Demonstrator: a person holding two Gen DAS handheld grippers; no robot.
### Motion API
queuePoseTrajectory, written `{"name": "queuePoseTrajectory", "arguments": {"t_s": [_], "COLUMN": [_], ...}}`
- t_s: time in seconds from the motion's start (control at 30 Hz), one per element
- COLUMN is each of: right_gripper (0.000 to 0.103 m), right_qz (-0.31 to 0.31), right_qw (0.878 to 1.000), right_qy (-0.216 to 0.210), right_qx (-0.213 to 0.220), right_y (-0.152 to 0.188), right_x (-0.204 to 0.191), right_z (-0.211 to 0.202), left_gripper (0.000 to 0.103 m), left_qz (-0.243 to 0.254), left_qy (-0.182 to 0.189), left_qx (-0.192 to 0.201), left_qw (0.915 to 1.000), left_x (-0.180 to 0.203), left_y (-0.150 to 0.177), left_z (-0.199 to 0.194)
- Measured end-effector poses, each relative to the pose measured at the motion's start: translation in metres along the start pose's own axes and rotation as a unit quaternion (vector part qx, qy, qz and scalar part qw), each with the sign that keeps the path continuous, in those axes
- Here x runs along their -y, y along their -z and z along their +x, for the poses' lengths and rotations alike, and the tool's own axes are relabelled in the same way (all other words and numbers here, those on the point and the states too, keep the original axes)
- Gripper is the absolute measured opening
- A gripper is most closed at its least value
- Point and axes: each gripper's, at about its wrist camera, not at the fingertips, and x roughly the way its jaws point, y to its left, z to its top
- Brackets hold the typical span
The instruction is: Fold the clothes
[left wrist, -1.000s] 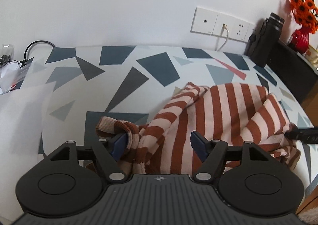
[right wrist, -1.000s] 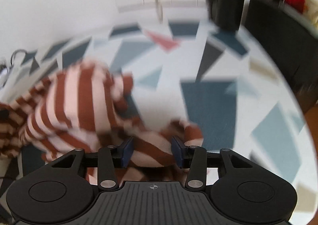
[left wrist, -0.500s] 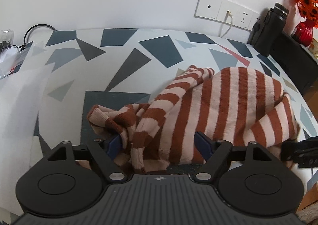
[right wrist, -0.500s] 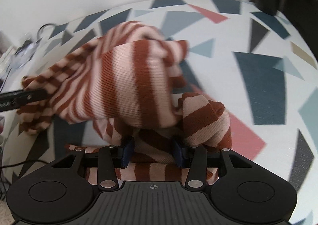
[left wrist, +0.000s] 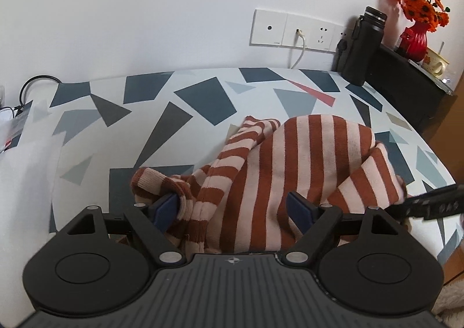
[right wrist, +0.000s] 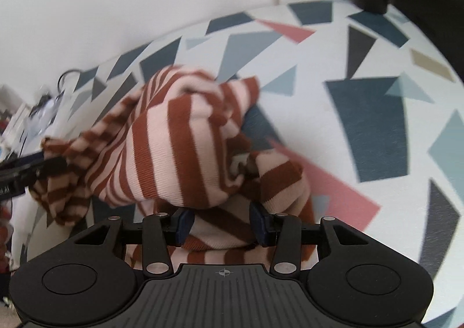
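sweater (left wrist: 293, 165), striped rust and pale pink, lies bunched in a heap on my patterned sheet (left wrist: 179, 102), its long axis running roughly across from my left gripper (left wrist: 235, 212) to my right gripper (right wrist: 221, 222), and i cannot tell which end is the neck or the hem. seen along my left fingers, the stripes on the broad panel run away from me toward the wall. my left jaws stand wide, with the cloth lying loosely between them; a crumpled ribbed end drapes over my left-hand pad (left wrist: 165, 207), while the other pad sits against the striped panel without pinching it. my right jaws are set narrower, clamped on a thick fold of the sweater, and the rest of it mounds up just beyond those fingertips.
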Motion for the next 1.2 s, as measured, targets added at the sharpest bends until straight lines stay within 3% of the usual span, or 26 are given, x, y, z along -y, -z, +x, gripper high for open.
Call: {"name": "queuePoseTrajectory", "arguments": {"t_s": [0.13, 0.23, 0.27, 0.3, 0.33, 0.37, 0.53, 0.67, 0.7, 0.77, 0.8, 0.83, 1.0, 1.2], "right_gripper": [0.055, 0.056, 0.054, 0.040, 0.019, 0.012, 0.007, 0.007, 0.007, 0.007, 0.007, 0.007, 0.007, 0.007], "right_qz": [-0.058, -0.105, -0.111, -0.114, -0.115, -0.112, -0.085, -0.054, -0.047, -0.044, -0.044, -0.042, -0.027, -0.009], "right_qw": [0.997, 0.990, 0.990, 0.989, 0.989, 0.989, 0.987, 0.978, 0.975, 0.969, 0.967, 0.966, 0.973, 0.986], "right_qy": [0.036, 0.043, 0.037, 0.027, 0.012, 0.002, -0.039, -0.070, -0.077, -0.079, -0.078, -0.075, -0.059, -0.011], "right_qx": [0.044, 0.079, 0.084, 0.088, 0.091, 0.095, 0.129, 0.187, 0.203, 0.228, 0.240, 0.242, 0.223, 0.165], "right_y": [-0.004, -0.004, -0.007, -0.009, -0.012, -0.016, -0.035, -0.054, -0.059, -0.065, -0.068, -0.071, -0.068, -0.050], "right_x": [-0.012, -0.026, -0.029, -0.031, -0.033, -0.034, -0.041, -0.047, -0.048, -0.052, -0.054, -0.055, -0.050, -0.034], "right_z": [-0.010, -0.012, -0.013, -0.014, -0.016, -0.018, -0.033, -0.058, -0.065, -0.074, -0.078, -0.078, -0.066, -0.036], "left_gripper": [0.082, 0.082, 0.082, 0.082, 0.082, 0.082, 0.082, 0.082, 0.076, 0.042, 0.018, 0.012, 0.007, 0.006], "left_qz": [-0.039, -0.048, -0.048, -0.048, -0.051, -0.053, -0.031, -0.007, -0.001, 0.000, 0.000, -0.014, -0.044, -0.074], "left_qy": [-0.022, -0.037, -0.042, -0.046, -0.045, -0.041, -0.026, -0.021, -0.018, -0.017, -0.017, -0.021, -0.053, -0.067], "left_qx": [-0.007, -0.011, -0.012, -0.012, -0.014, -0.016, -0.023, -0.024, -0.023, -0.032, -0.037, -0.030, 0.014, 0.022], "left_qw": [0.9990, 0.9981, 0.9979, 0.9977, 0.9976, 0.9976, 0.9989, 0.9995, 0.9996, 0.9993, 0.9992, 0.9992, 0.9976, 0.9948], "left_x": [-0.016, -0.027, -0.030, -0.033, -0.036, -0.038, -0.034, -0.025, -0.024, -0.025, -0.025, -0.029, -0.047, -0.065], "left_y": [0.005, 0.011, 0.014, 0.016, 0.018, 0.021, 0.035, 0.040, 0.041, 0.039, 0.039, 0.037, 0.029, 0.032], "left_z": [0.002, 0.001, 0.000, -0.002, -0.003, -0.004, -0.009, -0.007, -0.006, -0.004, -0.002, -0.005, -0.020, -0.028]}}
